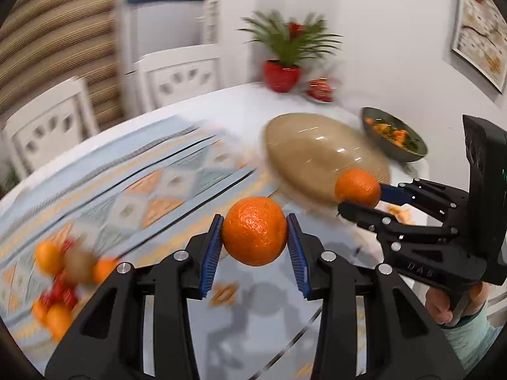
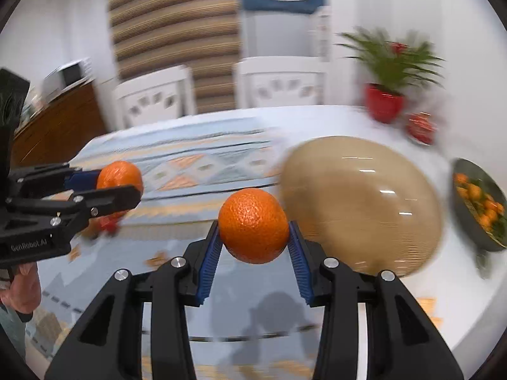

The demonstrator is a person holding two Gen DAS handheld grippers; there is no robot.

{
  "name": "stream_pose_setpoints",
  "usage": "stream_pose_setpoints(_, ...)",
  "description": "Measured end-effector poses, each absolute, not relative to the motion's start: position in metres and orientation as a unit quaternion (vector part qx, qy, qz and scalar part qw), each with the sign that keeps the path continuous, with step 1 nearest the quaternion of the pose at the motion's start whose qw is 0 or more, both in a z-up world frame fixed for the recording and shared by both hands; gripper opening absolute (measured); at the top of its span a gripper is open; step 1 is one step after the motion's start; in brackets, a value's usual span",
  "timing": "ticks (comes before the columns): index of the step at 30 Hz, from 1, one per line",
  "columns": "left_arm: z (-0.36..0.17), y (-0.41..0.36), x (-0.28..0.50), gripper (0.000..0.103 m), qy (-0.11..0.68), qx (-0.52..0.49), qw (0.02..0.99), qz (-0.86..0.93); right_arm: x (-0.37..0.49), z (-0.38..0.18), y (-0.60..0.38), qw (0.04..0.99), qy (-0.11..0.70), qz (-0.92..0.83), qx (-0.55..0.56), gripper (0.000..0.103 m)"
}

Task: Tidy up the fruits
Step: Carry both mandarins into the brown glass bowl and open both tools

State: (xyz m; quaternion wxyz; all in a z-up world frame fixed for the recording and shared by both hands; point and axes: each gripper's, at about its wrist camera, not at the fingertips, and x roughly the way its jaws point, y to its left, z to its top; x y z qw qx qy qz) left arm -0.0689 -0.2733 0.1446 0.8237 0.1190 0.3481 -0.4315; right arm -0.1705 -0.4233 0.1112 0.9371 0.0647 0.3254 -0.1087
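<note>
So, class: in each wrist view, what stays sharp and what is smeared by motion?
Left wrist view: the held orange is sharp; the fruit pile and tan bowl are streaked. Right wrist view: its orange is crisp; the plant and tan bowl smear.

Your two views bright, evenly lit, indoor white light. Background motion-blurred: table (image 1: 247, 107), chairs, plant (image 2: 389, 57), fruit pile (image 1: 60, 281) smeared. Each held orange (image 1: 254, 231) sharp, small highlight on top. White glare streaks on tan bowl (image 2: 361, 202). Soft gripper shadows below on table. Fisheye bends edges; dark corners.
</note>
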Motion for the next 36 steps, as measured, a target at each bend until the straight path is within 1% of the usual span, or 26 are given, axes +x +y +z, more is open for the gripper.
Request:
stream_pose_setpoints(4,0.146,-0.34,-0.07,0.04,0.354,0.119,0.8,-0.47,-0.179,0.11,-0.485,0.921,0.338,-0.172,0.094,0.041)
stream_pose_setpoints(8,0.128,-0.403,-0.059,0.04,0.368,0.13,0.785,-0.482,-0.17,0.095,-0.538,0.901,0.363,-0.191,0.144,0.041)
stream_pose_setpoints(15,0.078,-0.456,-0.027,0.04,0.437,0.136,0.756,-0.468,-0.148,0.058,-0.572,0.862,0.425,-0.218,0.17,0.041)
stream_pose_setpoints(22,0.056,-0.473,-0.021,0.04,0.456,0.141,0.744,-0.468,-0.142,0.05,-0.582,0.853,0.439,-0.232,0.16,0.043)
stream_pose_setpoints(23,0.057,-0.473,-0.021,0.045,0.454,0.14,0.746,-0.467,-0.143,0.051,-0.582,0.854,0.436,-0.235,0.158,0.045)
stream_pose_setpoints(24,0.057,-0.472,-0.021,0.05,0.454,0.14,0.746,-0.467,-0.145,0.052,-0.584,0.855,0.434,-0.237,0.156,0.049)
stream_pose_setpoints(25,0.059,-0.472,-0.02,0.056,0.454,0.137,0.746,-0.468,-0.145,0.054,-0.584,0.857,0.43,-0.238,0.153,0.05)
stream_pose_setpoints(36,0.076,-0.446,-0.027,0.057,0.444,0.122,0.754,-0.468,-0.159,0.076,-0.57,0.872,0.405,-0.229,0.153,0.05)
